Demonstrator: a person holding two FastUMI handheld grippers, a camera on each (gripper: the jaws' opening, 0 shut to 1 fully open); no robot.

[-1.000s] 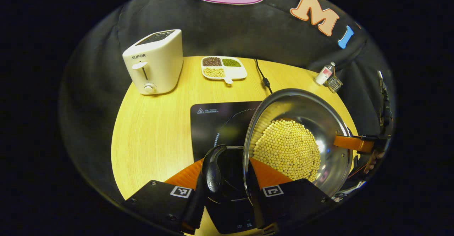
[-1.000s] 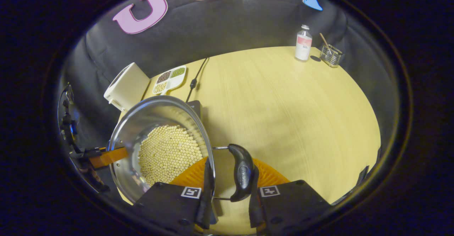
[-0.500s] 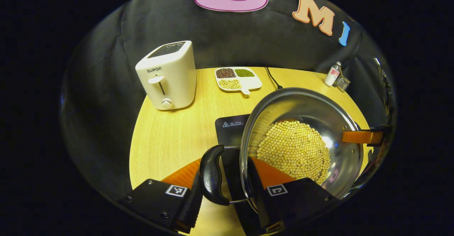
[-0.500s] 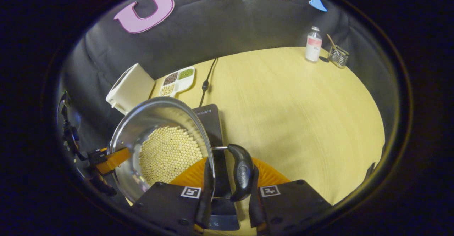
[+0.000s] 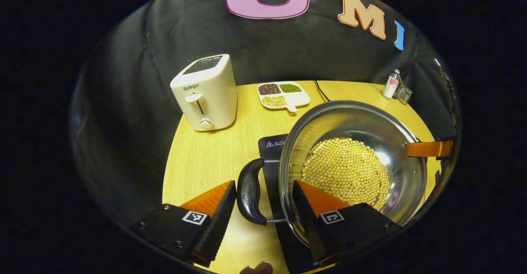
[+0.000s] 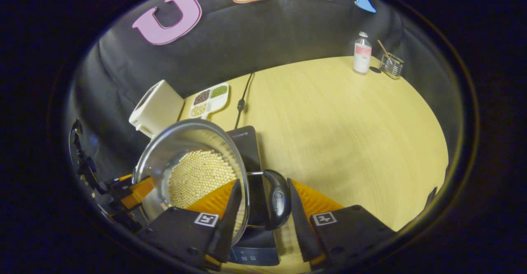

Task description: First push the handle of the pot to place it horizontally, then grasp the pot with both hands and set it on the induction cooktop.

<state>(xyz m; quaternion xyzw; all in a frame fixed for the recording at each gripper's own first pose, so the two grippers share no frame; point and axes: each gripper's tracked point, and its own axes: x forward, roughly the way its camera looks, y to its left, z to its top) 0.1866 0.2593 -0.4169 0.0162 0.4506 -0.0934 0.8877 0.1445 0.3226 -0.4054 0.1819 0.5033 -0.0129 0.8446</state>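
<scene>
The counter (image 5: 197,163) is a light wooden top with a rounded edge, backed by black cloth. At its far left stands a white toaster (image 5: 206,93), upright. Just beside it lies a white divided dish (image 5: 283,95) holding dark, green and pale beans in separate compartments. A black cable (image 6: 243,95) runs across the wood from the back edge toward a flat black induction cooktop (image 5: 271,144), which lies on the counter nearer the front. Well apart, at the far right corner, a small bottle (image 6: 362,54) stands just beside a wire holder (image 6: 391,65) with a stick in it.
</scene>
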